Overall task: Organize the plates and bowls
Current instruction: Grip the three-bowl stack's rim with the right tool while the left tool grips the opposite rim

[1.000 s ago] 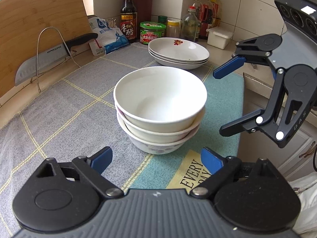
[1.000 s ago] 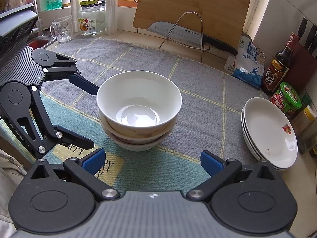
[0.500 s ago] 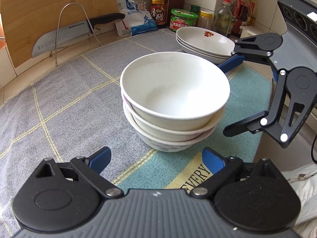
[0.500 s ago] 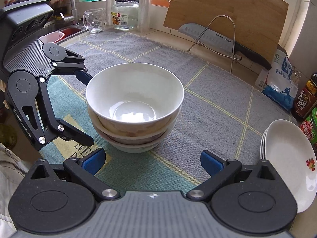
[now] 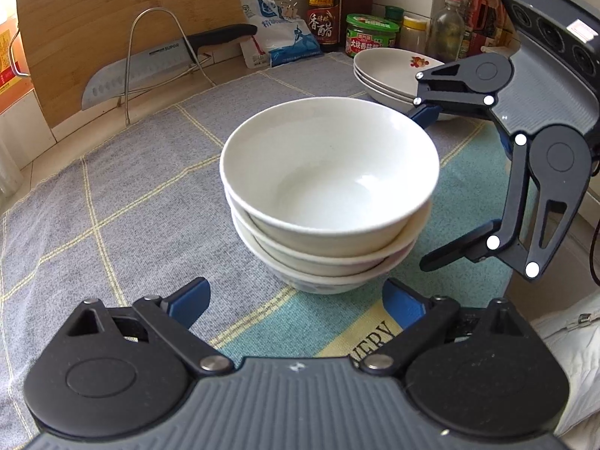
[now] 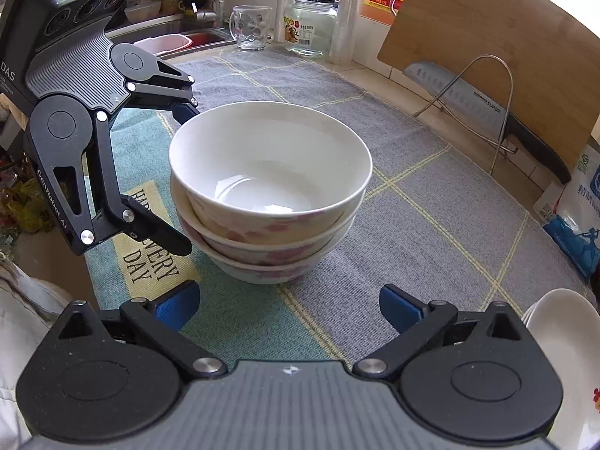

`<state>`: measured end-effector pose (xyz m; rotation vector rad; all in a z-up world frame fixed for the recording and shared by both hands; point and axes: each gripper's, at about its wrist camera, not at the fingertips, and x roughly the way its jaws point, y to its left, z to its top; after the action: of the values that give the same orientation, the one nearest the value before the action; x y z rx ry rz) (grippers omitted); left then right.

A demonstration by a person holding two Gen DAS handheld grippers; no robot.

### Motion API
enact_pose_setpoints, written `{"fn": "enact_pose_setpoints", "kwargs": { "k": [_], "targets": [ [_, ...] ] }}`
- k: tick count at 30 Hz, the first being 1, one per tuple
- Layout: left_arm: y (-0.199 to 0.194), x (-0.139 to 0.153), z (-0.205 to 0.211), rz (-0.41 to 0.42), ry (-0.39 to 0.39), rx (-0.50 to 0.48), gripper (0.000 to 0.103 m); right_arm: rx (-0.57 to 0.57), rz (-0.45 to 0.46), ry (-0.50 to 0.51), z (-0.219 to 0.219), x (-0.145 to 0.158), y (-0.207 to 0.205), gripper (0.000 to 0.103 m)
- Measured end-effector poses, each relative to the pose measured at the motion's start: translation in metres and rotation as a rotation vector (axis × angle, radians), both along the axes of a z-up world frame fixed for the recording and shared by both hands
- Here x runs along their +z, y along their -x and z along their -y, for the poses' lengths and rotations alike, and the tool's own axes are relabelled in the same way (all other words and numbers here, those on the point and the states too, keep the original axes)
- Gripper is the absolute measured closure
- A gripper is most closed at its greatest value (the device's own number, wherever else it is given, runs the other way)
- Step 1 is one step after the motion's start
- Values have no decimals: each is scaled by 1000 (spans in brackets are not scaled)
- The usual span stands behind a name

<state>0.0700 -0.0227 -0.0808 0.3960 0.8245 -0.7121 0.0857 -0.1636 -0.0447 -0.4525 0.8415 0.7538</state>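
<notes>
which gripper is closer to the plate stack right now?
Right. The right gripper sits beside the plate stack; the left gripper is on the other side of the bowl stack, farther from the plates.

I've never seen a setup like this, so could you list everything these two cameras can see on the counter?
bowls: three, white with pink flowers, nested mid-mat
plates: a white stack, one red motif, behind the bowls
mat: one, grey and teal, covering the counter
knife: one, black handle, on a wire rack
cutting board: one, wooden, leaning on the wall
salt bag: one, white-blue, back edge
vinegar bottle: one, dark, back edge
green-lidded jar: one, beside it
glass mug: one, clear, near the sink
glass jar: one, clear, beside the mug
left gripper: open, before the bowls
right gripper: open, before the bowls
</notes>
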Motion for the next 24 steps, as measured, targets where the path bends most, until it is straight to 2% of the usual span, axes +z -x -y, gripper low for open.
{"fn": "enact_pose_setpoints", "kwargs": {
  "k": [14, 24],
  "targets": [
    [-24, -8, -9, -1, -10, -160, 6, -57, -25, 30, -19, -4, -5, 0],
    [-28, -9, -10, 19, -6, -312, 6, -21, -34, 45, -28, 3, -9, 0]
  ]
}}
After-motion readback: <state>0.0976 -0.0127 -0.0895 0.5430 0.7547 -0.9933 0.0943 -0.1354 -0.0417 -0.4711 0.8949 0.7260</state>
